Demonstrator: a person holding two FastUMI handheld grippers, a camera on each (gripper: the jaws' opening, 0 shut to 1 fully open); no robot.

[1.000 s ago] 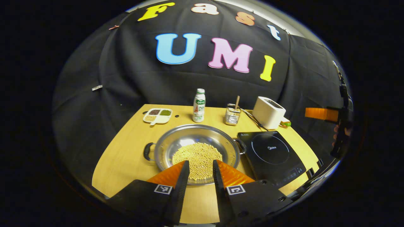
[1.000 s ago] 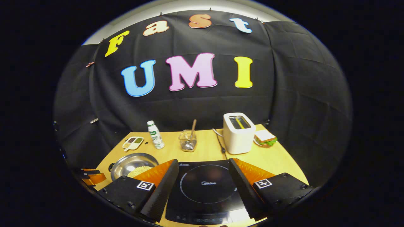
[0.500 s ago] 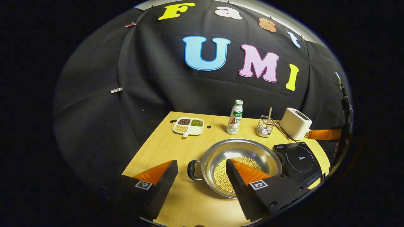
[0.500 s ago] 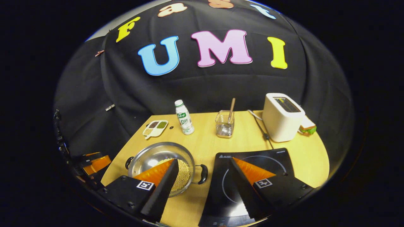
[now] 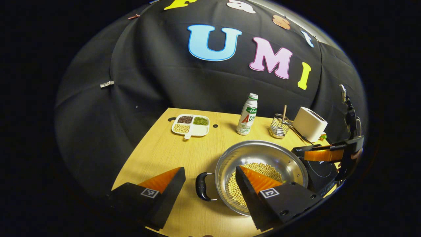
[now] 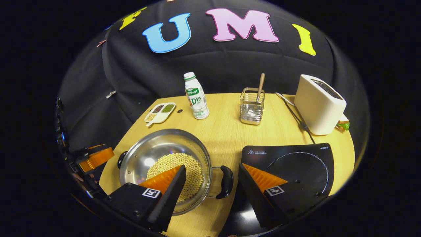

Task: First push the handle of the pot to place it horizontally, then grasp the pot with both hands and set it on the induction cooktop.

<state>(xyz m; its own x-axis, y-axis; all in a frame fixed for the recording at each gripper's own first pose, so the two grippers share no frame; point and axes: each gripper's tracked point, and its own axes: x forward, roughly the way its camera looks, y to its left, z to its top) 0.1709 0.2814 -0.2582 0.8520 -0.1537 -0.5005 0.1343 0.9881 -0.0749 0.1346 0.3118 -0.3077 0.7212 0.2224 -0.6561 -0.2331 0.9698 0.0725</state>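
Wooden table point(image 6: 227, 135) bearing a black induction cooktop point(image 6: 296, 164) and a wide stainless-steel pot point(image 6: 164, 164), which sits on the tabletop just beside the cooktop and not yet on it. The pot holds a layer of pale soybeans point(image 6: 177, 164). Its two black loop handles lie on a line running toward the cooktop: the near handle point(image 6: 226, 181) points at the cooktop, the far handle point(image 5: 201, 186) points directly away, so the long axis runs across the table, level with the cooktop's near side.

Left gripper point(image 5: 210, 179) and right gripper point(image 6: 212, 176) both have their fingers spread wide, holding nothing; each brackets one handle, one finger over the beans, the other outside the rim.

Behind the pot stand a white toaster point(image 6: 319, 103), a wire utensil holder point(image 6: 251, 107), a drink bottle point(image 6: 196, 95) and a divided bean dish point(image 6: 160, 113).

Probable hazards: an uneven two-handed lift would tilt the pot and spill beans; a finger closing on the rim instead of the handle loop could slip on the steel.
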